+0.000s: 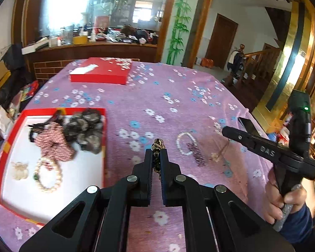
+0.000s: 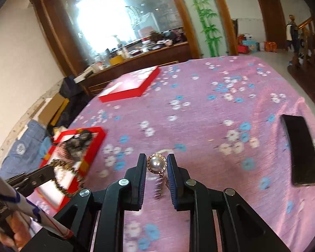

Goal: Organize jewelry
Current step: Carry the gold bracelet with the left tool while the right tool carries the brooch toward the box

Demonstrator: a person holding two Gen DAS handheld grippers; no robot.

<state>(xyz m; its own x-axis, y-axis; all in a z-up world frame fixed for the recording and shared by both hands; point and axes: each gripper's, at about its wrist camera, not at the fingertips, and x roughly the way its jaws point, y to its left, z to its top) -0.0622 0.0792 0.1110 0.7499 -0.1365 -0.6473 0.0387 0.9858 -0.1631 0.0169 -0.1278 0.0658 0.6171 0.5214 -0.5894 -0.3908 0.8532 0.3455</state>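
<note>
My left gripper [image 1: 156,149] is shut on a gold-and-black beaded bracelet [image 1: 158,145], held above the pink cloth just right of the red tray [image 1: 8,142]; the bracelet also shows hanging in the right wrist view [image 2: 63,168]. The tray holds a pearl bracelet [image 1: 49,176], a checked bow [image 1: 54,142], dark stone beads [image 1: 86,128] and a pale flower piece [image 1: 20,170]. My right gripper [image 2: 156,159] is shut on a pearl pendant [image 2: 156,163] with a gold chain dangling. On the cloth lie a pearl bracelet [image 1: 185,143] and a dark hair clip [image 1: 196,154].
A red box lid [image 1: 103,71] lies at the far side of the table. A black phone [image 2: 301,149] lies near the right edge of the floral pink cloth [image 1: 157,96]. A cluttered wooden counter [image 1: 90,48] stands behind.
</note>
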